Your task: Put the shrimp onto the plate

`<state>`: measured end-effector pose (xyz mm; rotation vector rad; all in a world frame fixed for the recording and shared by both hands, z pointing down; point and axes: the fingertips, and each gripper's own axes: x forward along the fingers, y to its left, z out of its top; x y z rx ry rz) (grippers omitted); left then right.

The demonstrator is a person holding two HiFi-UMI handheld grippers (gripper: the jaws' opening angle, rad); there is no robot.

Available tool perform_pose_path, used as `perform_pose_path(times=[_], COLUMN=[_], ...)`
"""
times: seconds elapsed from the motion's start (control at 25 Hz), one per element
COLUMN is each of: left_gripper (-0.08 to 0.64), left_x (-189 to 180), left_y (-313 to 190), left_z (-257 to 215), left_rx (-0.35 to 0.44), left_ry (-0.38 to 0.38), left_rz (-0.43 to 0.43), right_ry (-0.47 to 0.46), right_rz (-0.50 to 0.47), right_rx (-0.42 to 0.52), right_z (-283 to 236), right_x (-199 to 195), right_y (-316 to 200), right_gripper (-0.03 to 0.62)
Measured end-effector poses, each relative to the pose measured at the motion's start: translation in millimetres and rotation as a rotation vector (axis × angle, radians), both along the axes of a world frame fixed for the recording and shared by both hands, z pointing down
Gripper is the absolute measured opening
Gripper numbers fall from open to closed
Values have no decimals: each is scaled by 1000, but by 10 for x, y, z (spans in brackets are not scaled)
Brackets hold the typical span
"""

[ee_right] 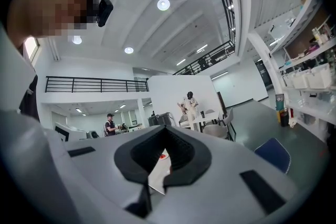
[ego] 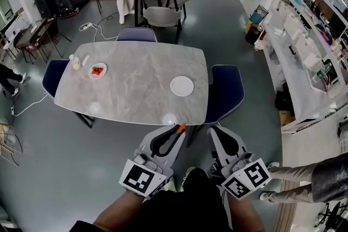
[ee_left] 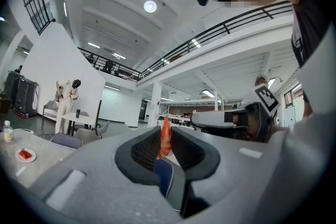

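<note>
Left gripper [ego: 177,131] pinching the orange shrimp [ee_left: 165,136], right gripper [ee_right: 165,131] pressed together empty, white plate [ego: 181,86] well apart

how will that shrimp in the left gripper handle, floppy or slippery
The shrimp stands upright between the left gripper's fingers without drooping, so probably fairly stiff. It is small and thin against the fingers, so likely light. Pinched only along its lower part, it might slip or twist if jolted.
</note>
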<state>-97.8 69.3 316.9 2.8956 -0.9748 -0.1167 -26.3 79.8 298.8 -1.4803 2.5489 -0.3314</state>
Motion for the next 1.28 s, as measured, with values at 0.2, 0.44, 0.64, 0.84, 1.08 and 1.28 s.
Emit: perform_pose_path(times=[0.2,0.44,0.64,0.84,1.08,1.28], left_gripper=[61,61,61,61,61,61], left_x=[162,386,659,888,1100,1107], left_y=[-286,-800,-1298,-1743,-2170,-2470], left_z=[134,206,324,504,697,939], left_rx=[-19,-31,-46,-51,-75,-104], left_ry=[-27,-56,-79,-104,-162,-206], left_rz=[-2,-25,-55,-82,-120,-134], right_ry=[-11,-26,-30,-35,-35,-41], right_rz=[-7,-40,-78,-125,-176,-203], right_rx=[-19,-30,-47,-71,-101,-129], right_z=[114,203,361,496,663,824], right_x=[127,341,585,789,953,922], right_y=[-281,-799,-1303,-1784,-2227,-2526], right_gripper=[2,2,2,2,2,2])
